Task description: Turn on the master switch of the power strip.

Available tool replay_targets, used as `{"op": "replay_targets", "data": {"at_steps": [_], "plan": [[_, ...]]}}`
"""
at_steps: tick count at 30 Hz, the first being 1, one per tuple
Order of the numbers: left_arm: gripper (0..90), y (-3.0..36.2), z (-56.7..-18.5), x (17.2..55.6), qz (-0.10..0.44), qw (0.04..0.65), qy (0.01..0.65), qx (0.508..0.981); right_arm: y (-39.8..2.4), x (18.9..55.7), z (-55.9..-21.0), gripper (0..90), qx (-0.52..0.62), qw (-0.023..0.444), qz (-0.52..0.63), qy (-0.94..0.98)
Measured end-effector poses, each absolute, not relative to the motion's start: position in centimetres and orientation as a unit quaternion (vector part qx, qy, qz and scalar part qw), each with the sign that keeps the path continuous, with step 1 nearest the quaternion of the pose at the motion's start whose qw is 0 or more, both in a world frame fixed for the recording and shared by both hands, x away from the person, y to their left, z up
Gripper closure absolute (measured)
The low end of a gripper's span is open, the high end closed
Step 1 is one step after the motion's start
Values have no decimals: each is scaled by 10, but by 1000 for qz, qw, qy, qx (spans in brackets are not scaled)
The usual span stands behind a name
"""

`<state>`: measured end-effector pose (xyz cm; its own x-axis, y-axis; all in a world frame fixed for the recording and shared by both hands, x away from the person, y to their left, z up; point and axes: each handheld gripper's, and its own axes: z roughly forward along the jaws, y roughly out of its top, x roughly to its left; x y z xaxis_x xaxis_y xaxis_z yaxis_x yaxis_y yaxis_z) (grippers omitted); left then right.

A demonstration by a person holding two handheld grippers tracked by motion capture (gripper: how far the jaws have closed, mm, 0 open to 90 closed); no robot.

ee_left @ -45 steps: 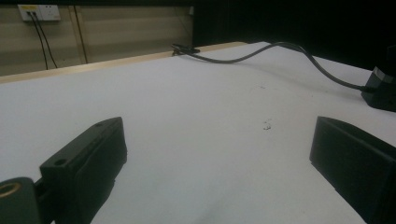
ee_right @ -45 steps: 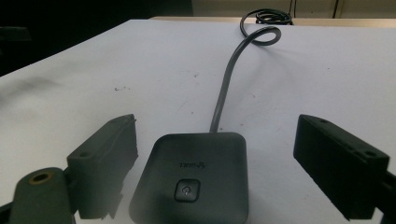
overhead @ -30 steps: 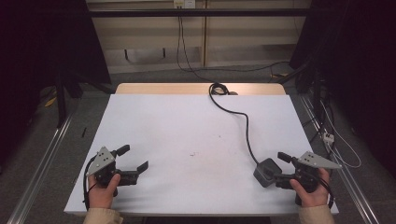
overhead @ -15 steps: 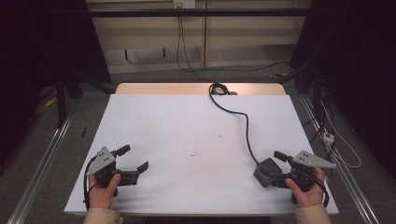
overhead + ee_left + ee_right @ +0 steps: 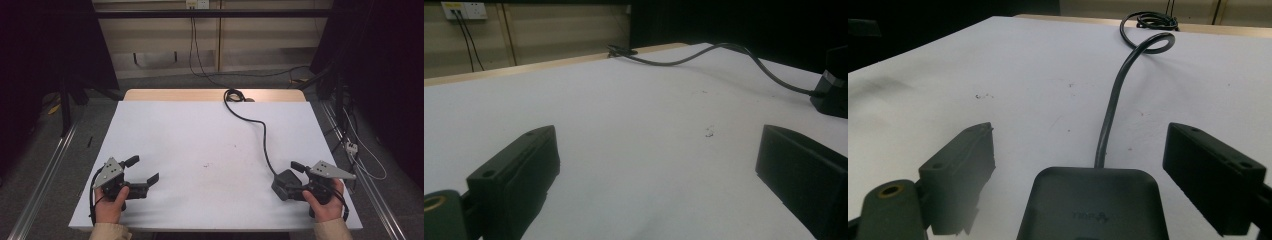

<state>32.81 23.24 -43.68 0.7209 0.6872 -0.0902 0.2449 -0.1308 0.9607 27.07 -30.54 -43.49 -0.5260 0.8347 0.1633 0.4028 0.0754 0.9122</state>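
Observation:
A black power adapter (image 5: 285,185) lies on the white table (image 5: 200,145) at the front right. Its black cable (image 5: 262,140) runs away to a coil (image 5: 232,95) at the far edge. My right gripper (image 5: 291,180) is open, and the adapter (image 5: 1093,205) lies between its jaws without either one touching it. The right gripper (image 5: 1083,142) points along the cable (image 5: 1110,115). My left gripper (image 5: 143,170) rests open at the front left with nothing in it. In the left gripper view the left gripper (image 5: 659,150) faces bare table, with the adapter (image 5: 831,95) far to its right.
A wooden strip (image 5: 175,95) borders the table's far edge. Beyond it are a wall with sockets (image 5: 196,4) and hanging cables. Metal rails (image 5: 45,175) run along the floor on both sides. Small dark specks (image 5: 206,164) mark the table's middle.
My right gripper has slid slightly left toward the adapter, bringing the adapter further in between its jaws. The left gripper and the adapter have stayed in place.

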Motion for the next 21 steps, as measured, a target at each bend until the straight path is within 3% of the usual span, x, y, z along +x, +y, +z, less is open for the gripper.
{"op": "replay_targets", "data": {"at_steps": [21], "plan": [[35, 232, -438, 329, 188, 574, 320, 730, -299, 272, -437, 126, 430, 211, 515, 711]]}}
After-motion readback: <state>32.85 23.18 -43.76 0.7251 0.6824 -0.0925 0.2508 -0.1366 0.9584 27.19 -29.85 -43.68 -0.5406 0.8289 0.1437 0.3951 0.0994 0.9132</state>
